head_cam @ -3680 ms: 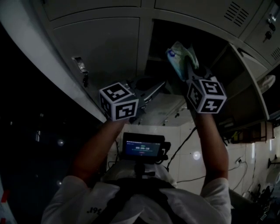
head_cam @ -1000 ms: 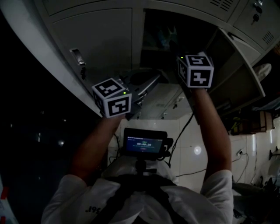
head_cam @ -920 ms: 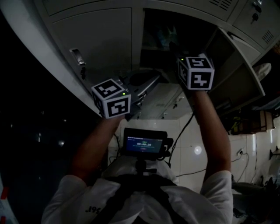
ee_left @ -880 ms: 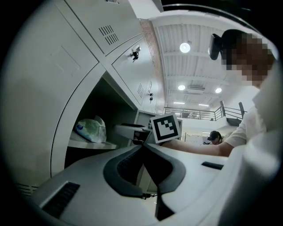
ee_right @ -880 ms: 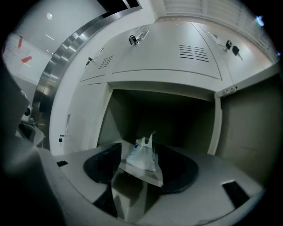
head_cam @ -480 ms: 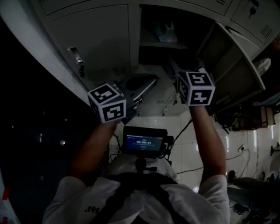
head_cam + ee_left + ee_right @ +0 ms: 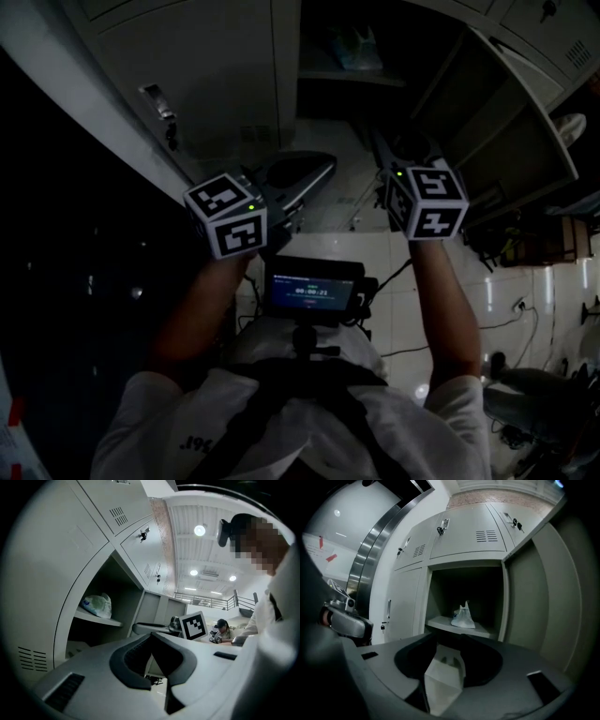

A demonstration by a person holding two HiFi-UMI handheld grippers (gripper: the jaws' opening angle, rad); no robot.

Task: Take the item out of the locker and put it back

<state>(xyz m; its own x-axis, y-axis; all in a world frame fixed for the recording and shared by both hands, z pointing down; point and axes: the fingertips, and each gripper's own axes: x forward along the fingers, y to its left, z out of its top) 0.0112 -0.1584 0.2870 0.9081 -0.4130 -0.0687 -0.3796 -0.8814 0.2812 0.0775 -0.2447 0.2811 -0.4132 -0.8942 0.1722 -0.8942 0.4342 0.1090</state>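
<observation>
One plastic bag (image 7: 463, 617), one shelf (image 7: 439, 622), one open locker (image 7: 465, 565), one small screen (image 7: 305, 291), and two grippers: left gripper (image 7: 151, 636), right gripper (image 7: 448, 641).

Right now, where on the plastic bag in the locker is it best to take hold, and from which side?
Grip the plastic bag by its bunched peak, which sticks up above the slumped body. Probably come from the open front: the shelf lies below it and locker walls close the other sides.

Bag (image 7: 463, 617) on locker shelf (image 7: 438, 622)
</observation>
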